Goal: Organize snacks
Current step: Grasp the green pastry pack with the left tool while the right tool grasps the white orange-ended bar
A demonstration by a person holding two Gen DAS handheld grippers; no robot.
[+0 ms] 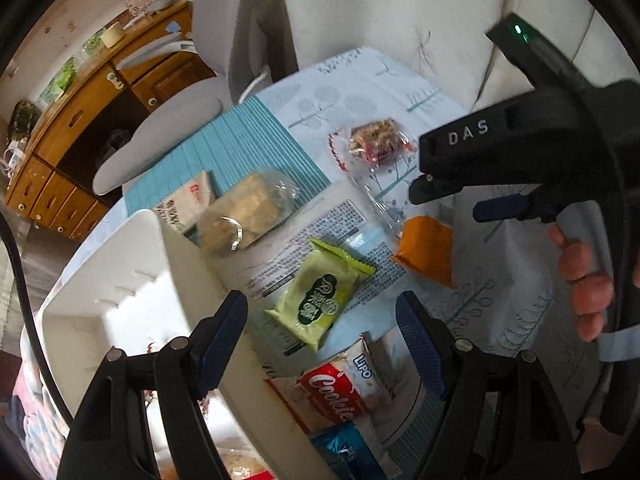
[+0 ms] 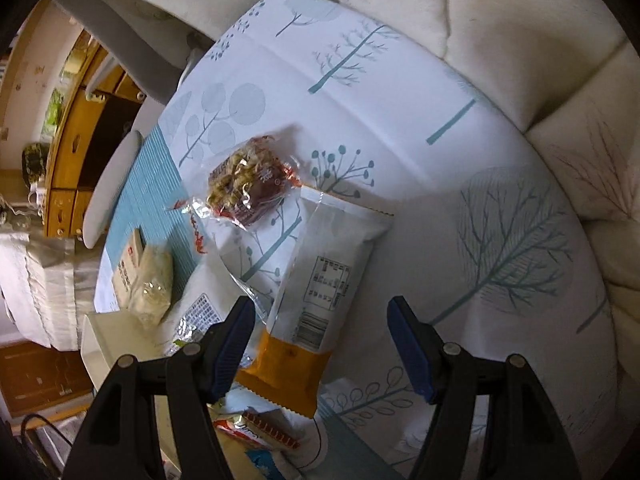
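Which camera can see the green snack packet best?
The left wrist view: the green snack packet lies whole between the open left gripper fingers. The right wrist view shows only a green sliver behind its finger.

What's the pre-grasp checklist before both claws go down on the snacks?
1. Left claw open, nothing between its fingers: ok.
2. Right claw open and empty: ok.
3. Green foil snack packet lies flat, unobstructed, ahead of the left claw: ok.
4. White pouch with orange end lies ahead of the right claw, nearer its left finger: ok.
5. White plastic bin has free room: ok in the visible part.
6. Claws clear of each other: ok, apart in the left wrist view.
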